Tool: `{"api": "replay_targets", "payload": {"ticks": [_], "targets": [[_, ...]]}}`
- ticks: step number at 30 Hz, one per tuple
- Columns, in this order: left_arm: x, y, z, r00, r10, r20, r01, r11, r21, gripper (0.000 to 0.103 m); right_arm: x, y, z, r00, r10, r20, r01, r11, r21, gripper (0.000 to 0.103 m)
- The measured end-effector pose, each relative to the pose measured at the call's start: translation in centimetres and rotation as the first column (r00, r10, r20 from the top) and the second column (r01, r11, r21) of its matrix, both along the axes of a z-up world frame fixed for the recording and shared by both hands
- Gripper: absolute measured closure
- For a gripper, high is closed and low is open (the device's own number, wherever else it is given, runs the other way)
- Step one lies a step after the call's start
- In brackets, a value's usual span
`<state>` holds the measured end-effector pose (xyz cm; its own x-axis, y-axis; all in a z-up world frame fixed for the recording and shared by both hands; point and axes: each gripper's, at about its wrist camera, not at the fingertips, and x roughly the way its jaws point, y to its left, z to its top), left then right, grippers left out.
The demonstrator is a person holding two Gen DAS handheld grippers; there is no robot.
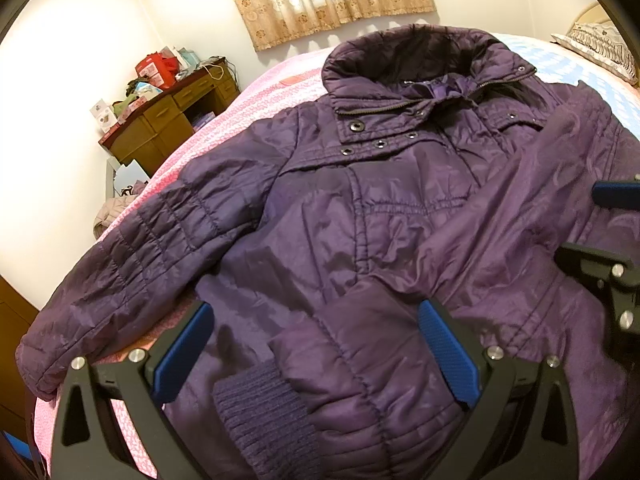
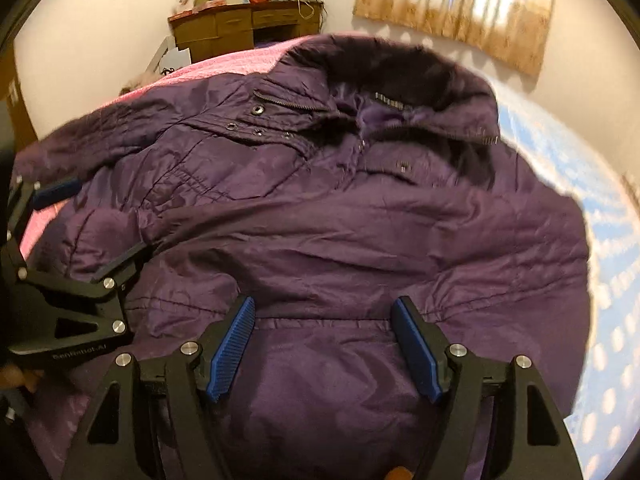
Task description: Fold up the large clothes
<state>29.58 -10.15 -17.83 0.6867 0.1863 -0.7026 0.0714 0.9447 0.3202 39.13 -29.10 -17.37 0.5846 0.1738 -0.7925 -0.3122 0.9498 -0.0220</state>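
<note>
A bed [image 1: 256,92] fills most of both views, covered in a pink patterned spread on its left part and a light blue patterned one [image 2: 612,264] on its right. Spread across it, front side up, lies the purple padded jacket [image 1: 360,208], its dark collar [image 1: 412,60] at the far end and its hem toward the near edge. The zip is open at the neck, and a row of snap buttons [image 1: 356,126] runs along the flap below the collar. The left sleeve [image 1: 132,248] stretches out toward the near left, resting partly on the pink spread. The other sleeve is folded across the chest, and its ribbed knit cuff [image 1: 260,412] lies near the hem.

Beyond the bed on the far left stands a wooden desk [image 1: 176,116] piled with boxes and clutter, and a patterned curtain [image 1: 336,0] hangs on the far wall. A pillow [image 1: 600,48] lies at the far right corner.

The left tongs [image 1: 316,344] hover over the near hem with their blue pads [image 1: 448,356] spread wide; the cuffed sleeve end lies between them, but the pads do not press on it. The right tongs [image 2: 324,344] hang over the jacket's right side, also spread apart, with only flat fabric beneath them and nothing pinched. The right wrist view is slightly blurred. Each pair of tongs shows at the edge of the other's view.
</note>
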Motion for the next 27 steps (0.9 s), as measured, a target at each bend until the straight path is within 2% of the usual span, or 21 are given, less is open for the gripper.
{"api": "replay_targets", "payload": {"ticks": [12,18,23,25,27], "targets": [[0.0,0.0,0.0,1.000,0.001,-0.001,-0.001,1.000,0.006,0.000,0.3,-1.5,-0.5,1.000,0.008,-0.011,-0.008,1.000,0.021,0.029],[-0.1,-0.1,-0.1,1.000,0.001,0.000,-0.001,1.000,0.006,0.000,0.5,-0.2,-0.6,1.000,0.007,-0.016,-0.006,1.000,0.031,0.029],[0.0,-0.1,0.0,1.000,0.000,0.009,0.000,1.000,0.004,0.000,0.4,0.6,-0.5,1.000,-0.004,-0.005,0.004,1.000,-0.007,0.028],[0.1,0.5,0.5,1.000,-0.011,-0.008,0.011,0.999,-0.036,0.000,-0.1,1.2,0.2,1.000,-0.015,0.009,0.015,0.999,-0.047,0.027],[-0.2,2.2,1.6,0.999,-0.009,-0.033,0.004,0.991,-0.137,0.001,-1.4,1.5,1.5,0.997,-0.052,0.053,0.057,0.992,-0.109,0.027]]}}
